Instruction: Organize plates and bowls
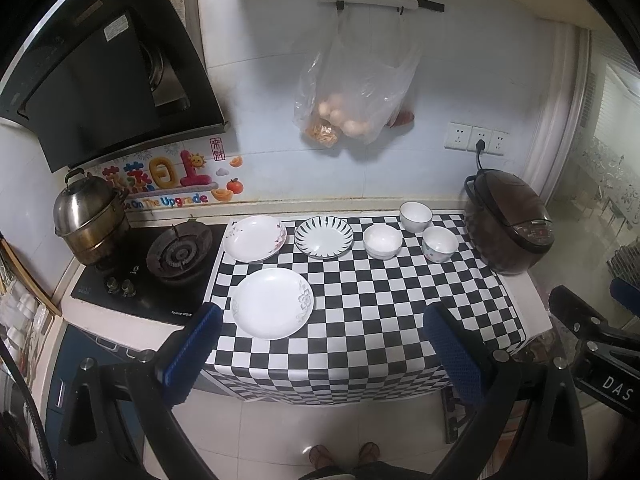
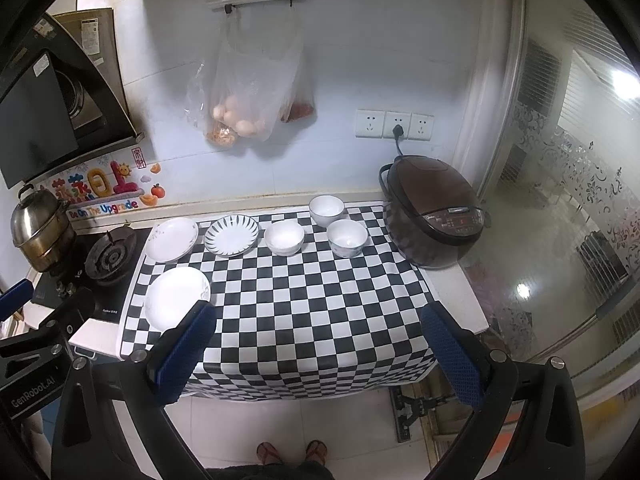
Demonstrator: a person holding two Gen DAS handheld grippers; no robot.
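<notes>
Both hand-held grippers, left [image 1: 322,344] and right [image 2: 318,344], gape above the checkered mat [image 2: 304,300].

Kitchen counter w/ a matt black-and-white checked cloth [image 1: 360,312], smooth, hanging over the front edge. Plates [image 1: 272,303] and bowls [image 1: 382,241] look glazed ceramic, glossy white, some w/ painted patterns. Steamer pot [image 1: 90,216]: polished metal, tarnished at the base. Rice cooker [image 2: 434,212]: brown plastic, semi-gloss. Hob [image 1: 140,280] is glossy black glass w/ a rough dark metal burner. Thin clear plastic bags [image 2: 248,92] hang on glossy wall tiles. Gripper pads [image 2: 452,360]: blue, textured rubbery finish on black plastic frames.
</notes>
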